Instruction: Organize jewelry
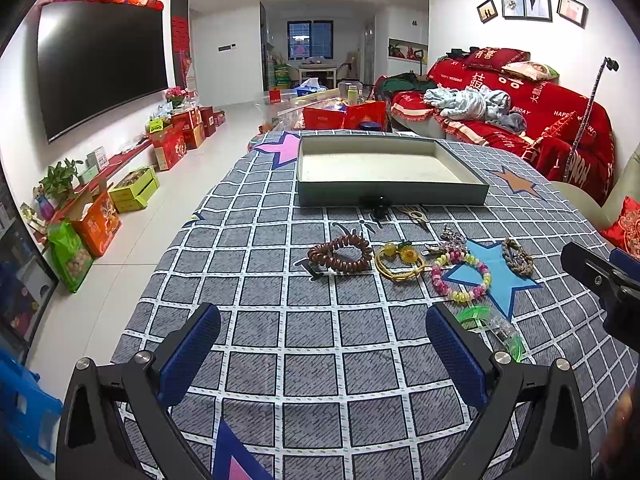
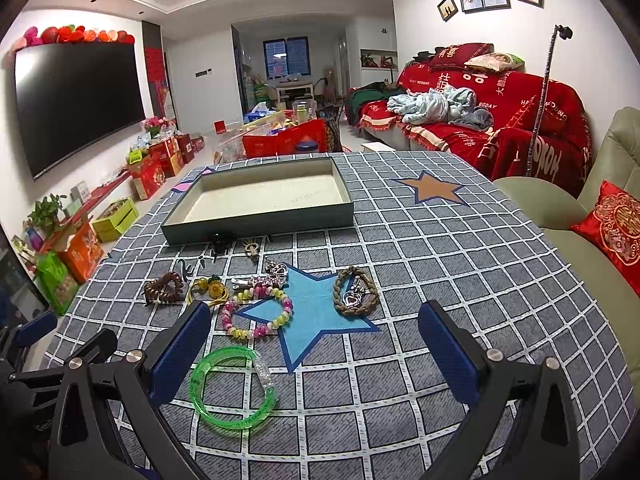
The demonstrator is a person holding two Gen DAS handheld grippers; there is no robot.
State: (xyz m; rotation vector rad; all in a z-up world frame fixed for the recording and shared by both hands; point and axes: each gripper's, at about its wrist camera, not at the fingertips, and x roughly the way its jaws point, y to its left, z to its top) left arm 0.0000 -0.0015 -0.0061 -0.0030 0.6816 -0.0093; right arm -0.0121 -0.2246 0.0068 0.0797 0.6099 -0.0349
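A grey-green shallow box [image 1: 392, 194] [image 2: 260, 222] with a pale lining lies at the table's far side. In front of it lie a brown bead bracelet [image 1: 340, 258] [image 2: 165, 286], a yellow bead cord [image 1: 400, 262] [image 2: 210, 286], a pink and yellow bead bracelet [image 1: 460, 276] [image 2: 258, 314], a braided bracelet [image 1: 517, 258] [image 2: 355, 298] with a heart charm, silver clips [image 2: 276, 272] and a green bangle [image 1: 496, 330] [image 2: 234, 390]. My left gripper [image 1: 322, 354] is open and empty, short of the brown bracelet. My right gripper [image 2: 314, 350] is open and empty, with the green bangle by its left finger.
The table wears a grey checked cloth [image 1: 312, 360] [image 2: 440, 260] with coloured stars. A black clip [image 1: 378, 204] and a small gold clip [image 1: 416, 214] lie by the box's front wall. A red-covered sofa [image 2: 500, 120] and a green chair [image 2: 580, 220] stand to the right.
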